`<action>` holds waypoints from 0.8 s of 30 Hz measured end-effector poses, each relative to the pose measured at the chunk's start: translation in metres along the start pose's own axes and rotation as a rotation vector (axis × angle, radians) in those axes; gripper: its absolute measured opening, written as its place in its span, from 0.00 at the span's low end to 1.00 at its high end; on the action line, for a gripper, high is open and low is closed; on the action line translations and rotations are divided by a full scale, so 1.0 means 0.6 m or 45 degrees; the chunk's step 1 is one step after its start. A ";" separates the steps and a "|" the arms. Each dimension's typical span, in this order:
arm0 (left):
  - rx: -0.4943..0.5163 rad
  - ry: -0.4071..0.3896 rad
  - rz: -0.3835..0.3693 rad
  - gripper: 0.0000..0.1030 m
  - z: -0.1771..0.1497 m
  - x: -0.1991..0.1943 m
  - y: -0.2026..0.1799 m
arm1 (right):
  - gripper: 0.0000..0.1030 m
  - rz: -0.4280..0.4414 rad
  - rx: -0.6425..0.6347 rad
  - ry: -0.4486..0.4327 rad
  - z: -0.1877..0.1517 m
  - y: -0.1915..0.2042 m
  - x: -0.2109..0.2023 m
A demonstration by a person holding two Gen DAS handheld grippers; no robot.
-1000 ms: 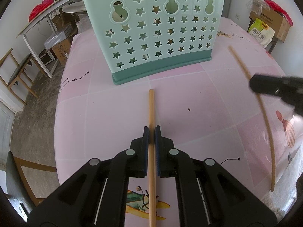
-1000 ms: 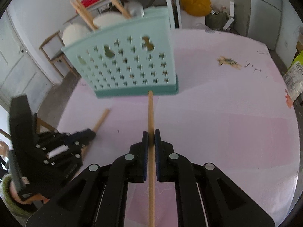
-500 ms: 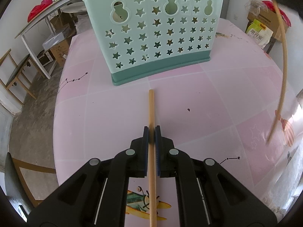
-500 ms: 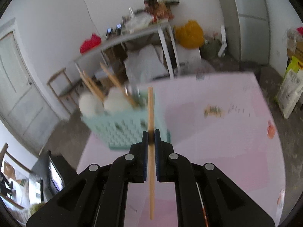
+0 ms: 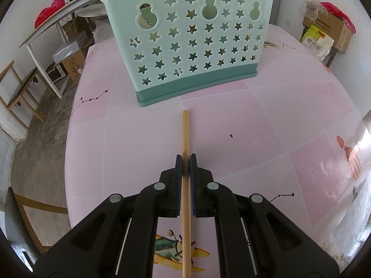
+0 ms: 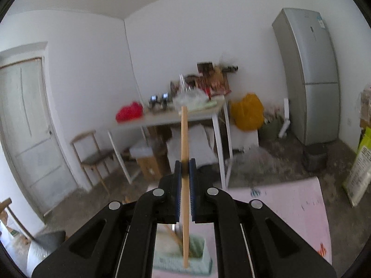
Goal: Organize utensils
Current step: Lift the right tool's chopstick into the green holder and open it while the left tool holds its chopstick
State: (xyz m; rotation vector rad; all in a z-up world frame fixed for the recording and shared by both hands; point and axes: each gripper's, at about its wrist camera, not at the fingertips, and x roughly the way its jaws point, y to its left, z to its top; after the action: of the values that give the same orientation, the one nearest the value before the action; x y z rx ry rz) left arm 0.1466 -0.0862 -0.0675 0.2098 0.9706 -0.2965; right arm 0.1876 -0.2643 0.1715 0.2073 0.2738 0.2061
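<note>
While the right gripper (image 6: 185,173) pinches one chopstick (image 6: 184,139) nearly upright over the holder (image 6: 199,254), the lower tip should drop straight into the opening. Across the table (image 5: 278,120), the left gripper (image 5: 185,166) pinches a second chopstick (image 5: 185,134), long axis pointing at the holder's (image 5: 185,46) front wall.

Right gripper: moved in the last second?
Yes. The right gripper rose and tilted up: the basket, ahead of it a second ago, now sits below its chopstick.
</note>
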 end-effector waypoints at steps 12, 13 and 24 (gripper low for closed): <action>-0.012 -0.058 -0.056 0.05 -0.006 -0.003 0.011 | 0.07 -0.029 -0.151 -0.011 -0.068 0.018 0.121; -0.016 -0.068 -0.062 0.05 -0.006 -0.007 0.014 | 0.07 -0.032 -0.163 0.008 -0.083 0.016 0.126; -0.174 -0.362 -0.205 0.05 0.037 -0.138 0.081 | 0.08 0.054 -0.089 0.220 -0.166 -0.029 0.121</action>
State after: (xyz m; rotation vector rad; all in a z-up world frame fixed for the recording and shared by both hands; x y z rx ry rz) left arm 0.1369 -0.0344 0.0159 -0.0364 0.7236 -0.3946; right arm 0.2300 -0.2468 0.0558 0.1260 0.4332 0.2757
